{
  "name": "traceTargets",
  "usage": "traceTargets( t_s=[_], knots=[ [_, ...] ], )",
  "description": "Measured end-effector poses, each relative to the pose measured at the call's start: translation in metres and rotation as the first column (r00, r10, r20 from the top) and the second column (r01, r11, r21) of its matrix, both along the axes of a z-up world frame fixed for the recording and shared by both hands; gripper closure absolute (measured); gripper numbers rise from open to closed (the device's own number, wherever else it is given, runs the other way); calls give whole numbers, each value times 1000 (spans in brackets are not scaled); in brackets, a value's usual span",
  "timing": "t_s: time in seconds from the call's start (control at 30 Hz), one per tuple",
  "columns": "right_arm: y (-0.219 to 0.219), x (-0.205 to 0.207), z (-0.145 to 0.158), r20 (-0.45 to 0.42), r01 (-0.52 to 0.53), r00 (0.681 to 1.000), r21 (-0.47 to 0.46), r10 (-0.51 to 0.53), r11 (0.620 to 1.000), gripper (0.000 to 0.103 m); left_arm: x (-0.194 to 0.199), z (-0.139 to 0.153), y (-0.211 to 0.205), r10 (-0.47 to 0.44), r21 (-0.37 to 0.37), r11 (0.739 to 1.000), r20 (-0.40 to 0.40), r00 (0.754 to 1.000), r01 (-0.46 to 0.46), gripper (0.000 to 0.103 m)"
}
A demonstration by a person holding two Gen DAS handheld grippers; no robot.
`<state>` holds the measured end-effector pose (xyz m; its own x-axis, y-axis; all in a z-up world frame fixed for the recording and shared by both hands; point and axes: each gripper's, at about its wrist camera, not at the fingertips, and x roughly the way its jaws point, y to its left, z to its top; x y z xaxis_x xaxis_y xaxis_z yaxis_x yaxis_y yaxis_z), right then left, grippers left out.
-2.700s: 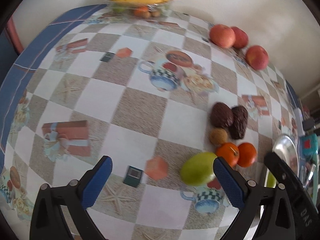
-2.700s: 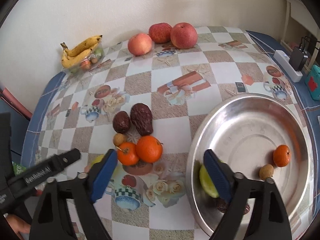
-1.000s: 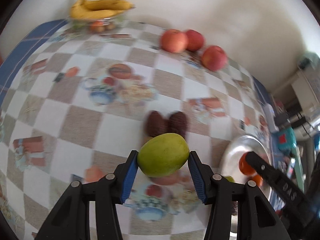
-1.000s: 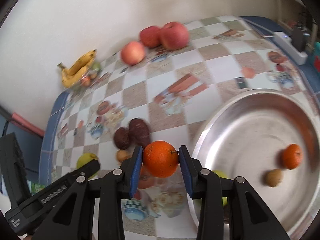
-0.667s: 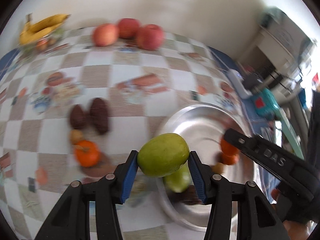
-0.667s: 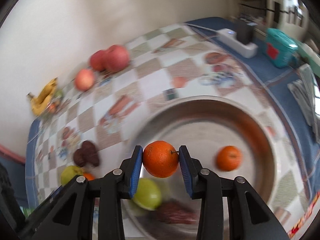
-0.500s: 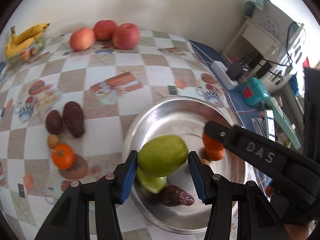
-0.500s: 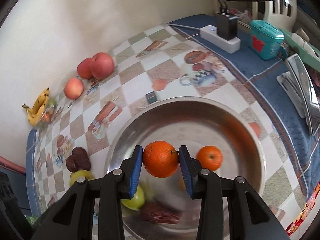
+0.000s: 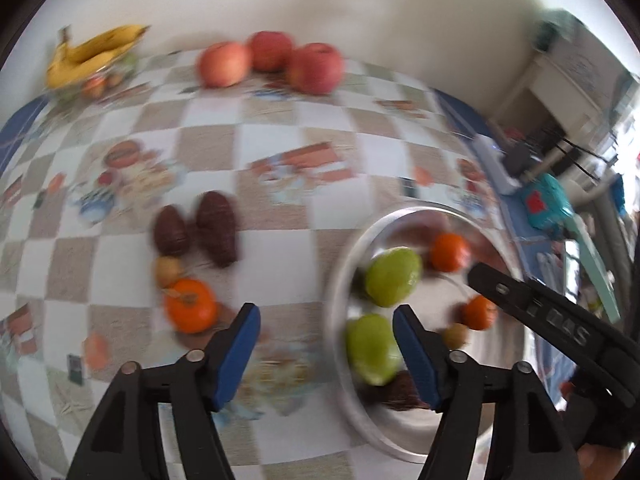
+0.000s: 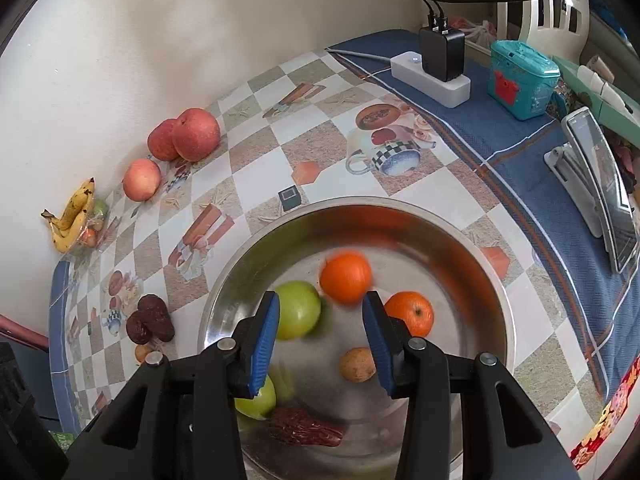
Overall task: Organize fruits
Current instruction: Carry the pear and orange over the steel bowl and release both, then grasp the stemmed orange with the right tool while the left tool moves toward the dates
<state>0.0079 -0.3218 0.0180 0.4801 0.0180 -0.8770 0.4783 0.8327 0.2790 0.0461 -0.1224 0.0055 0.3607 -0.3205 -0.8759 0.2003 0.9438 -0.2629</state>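
Plain cream wall [image 10: 120, 40] behind checked tablecloth [image 10: 320, 120]; white slatted chair [image 10: 540, 0] at right; soft daylight, blue cloth edge [image 10: 520, 152].

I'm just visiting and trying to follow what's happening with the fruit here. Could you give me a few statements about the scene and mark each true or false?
1. The metal bowl holds two oranges. True.
2. The right gripper grips an orange. False: its jaws have just been opening, and the blurred orange is free.
3. The bananas lie in the bowl. False: they sit by the wall.
4. Two dark brown fruits lie on the tablecloth. True.
5. The left gripper holds nothing. True.
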Motion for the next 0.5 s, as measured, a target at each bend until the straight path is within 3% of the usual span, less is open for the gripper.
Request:
traceTargets(
  t_s=[0.1, 0.13, 0.23, 0.5],
  knots=[
    [3, 2, -2, -16, -11, 1000, -10, 11, 1000, 57, 8, -5, 26, 100, 46, 994, -23, 995, -99, 25],
    [7, 3, -3, -23, -20, 1000, -17, 20, 1000, 52, 11, -7, 37, 140, 68, 988, -30, 990, -138, 22],
    [18, 7, -4, -38, -57, 998, -40, 55, 998, 45, 16, -10, 69, 248, 134, 961, -28, 968, -243, 0],
    [66, 19, -5, -62, -201, 979, -86, 196, 976, 42, 20, -8, 147, 444, 159, 886, -11, 896, -436, 0]
  ],
)
